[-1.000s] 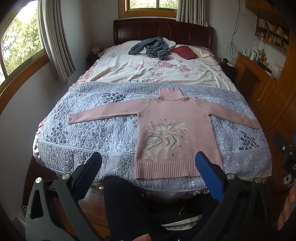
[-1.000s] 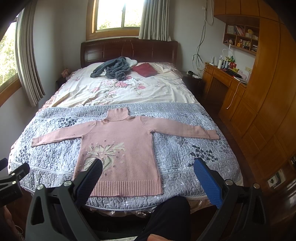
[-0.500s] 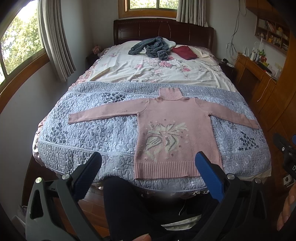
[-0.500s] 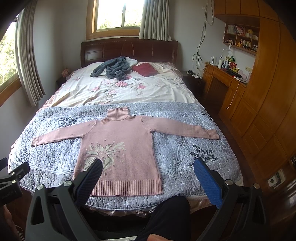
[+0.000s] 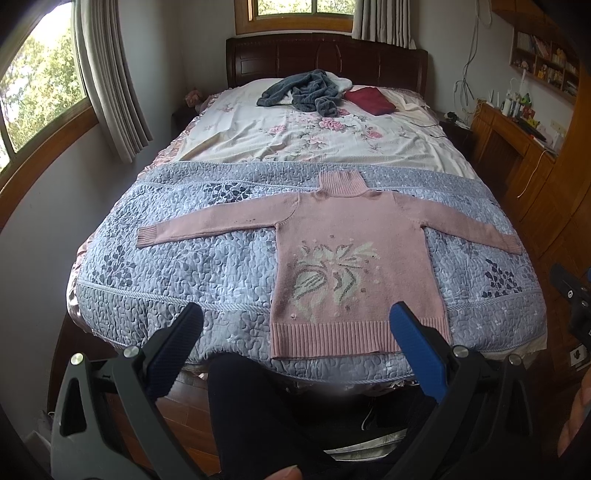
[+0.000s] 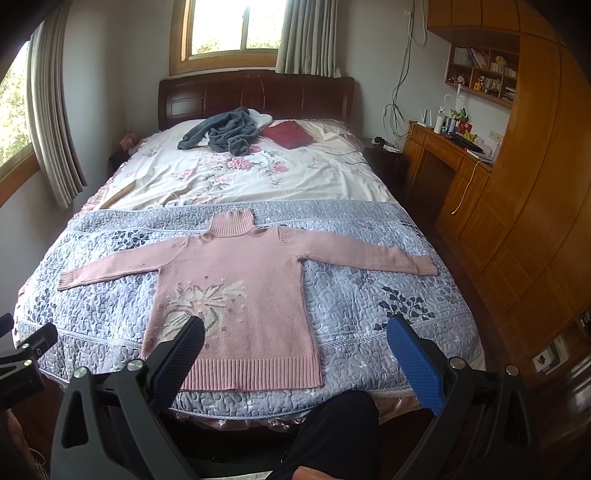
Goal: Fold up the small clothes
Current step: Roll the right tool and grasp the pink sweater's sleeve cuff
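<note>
Daylit bedroom: bed, curtained windows, wooden cabinets.

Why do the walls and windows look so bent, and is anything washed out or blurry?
Left wrist view: fisheye lens bows the side window and curtain; dark corners; pink sweater sharp, a smeared patch below the bed's foot. Right wrist view: wardrobe curves, the window over the headboard is blown out white.

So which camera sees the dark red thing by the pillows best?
The right wrist view: the red cloth sits near the picture's middle, whole and undistorted. The left wrist view also shows it whole, but smaller and higher in the frame.
</note>
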Motion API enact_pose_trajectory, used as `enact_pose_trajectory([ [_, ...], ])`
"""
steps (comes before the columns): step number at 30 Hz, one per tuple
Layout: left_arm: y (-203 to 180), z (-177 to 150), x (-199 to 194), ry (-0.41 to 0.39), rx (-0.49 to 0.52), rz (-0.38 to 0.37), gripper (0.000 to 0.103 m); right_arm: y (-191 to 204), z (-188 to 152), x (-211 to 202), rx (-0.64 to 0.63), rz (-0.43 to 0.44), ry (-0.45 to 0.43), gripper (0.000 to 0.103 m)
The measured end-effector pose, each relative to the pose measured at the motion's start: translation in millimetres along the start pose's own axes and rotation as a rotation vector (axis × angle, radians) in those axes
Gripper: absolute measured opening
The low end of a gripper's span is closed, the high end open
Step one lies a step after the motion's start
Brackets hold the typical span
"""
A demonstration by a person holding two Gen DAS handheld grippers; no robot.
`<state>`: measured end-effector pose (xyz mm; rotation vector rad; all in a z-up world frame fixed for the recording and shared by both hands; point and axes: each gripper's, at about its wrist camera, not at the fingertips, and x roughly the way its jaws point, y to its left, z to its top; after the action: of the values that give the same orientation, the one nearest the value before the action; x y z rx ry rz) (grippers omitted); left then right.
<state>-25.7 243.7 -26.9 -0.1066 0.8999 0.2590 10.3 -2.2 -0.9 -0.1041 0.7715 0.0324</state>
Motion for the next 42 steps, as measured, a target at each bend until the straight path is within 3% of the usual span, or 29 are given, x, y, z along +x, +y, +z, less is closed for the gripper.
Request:
enact_pose_trajectory([
  [5, -2, 4, 30, -0.021, 0.009, -0.019, 0.100, -11, 3, 30, -0.017, 0.000, -0.040, 0.099],
  [7, -3, 8, 46, -0.034, 0.005, -0.085, 0.100, -25, 1, 53, -0.024, 0.090, -0.074, 0.099],
  [10, -2, 9, 60, -0.127, -0.019, -0.180, 0.100, -55, 2, 103, 0.036, 0.095, -0.003, 0.099],
  [11, -4, 10, 65, -0.144, -0.027, -0.209, 0.100, -69, 3, 119, 0.075, 0.119, 0.016, 0.094],
  [14, -20, 19, 85, -0.104, -0.002, -0.203, 0.100, -119, 4, 165, 0.221, 0.153, 0.078, 0.082],
  [16, -29, 23, 95, -0.096, 0.005, -0.204, 0.100, -158, 2, 196, 0.339, 0.171, 0.126, 0.081],
  [21, -48, 30, 114, -0.081, 0.007, -0.253, 0.100, -267, -22, 284, 0.749, 0.267, 0.268, 0.059],
  [24, -55, 34, 125, -0.080, -0.007, -0.277, 0.100, -319, -34, 328, 0.914, 0.280, 0.272, 0.051],
  [30, -66, 42, 160, -0.044, -0.046, -0.260, 0.100, -416, -66, 416, 1.328, 0.379, 0.191, 0.050],
  [34, -73, 49, 182, -0.017, -0.045, -0.244, 0.100, -458, -70, 468, 1.444, 0.411, 0.132, 0.049],
  [39, -85, 55, 218, 0.062, -0.056, -0.252, 0.100, -493, -72, 518, 1.499, 0.353, 0.085, 0.045],
  [42, -91, 55, 239, 0.115, -0.077, -0.270, 0.100, -503, -75, 541, 1.500, 0.295, 0.106, 0.043],
])
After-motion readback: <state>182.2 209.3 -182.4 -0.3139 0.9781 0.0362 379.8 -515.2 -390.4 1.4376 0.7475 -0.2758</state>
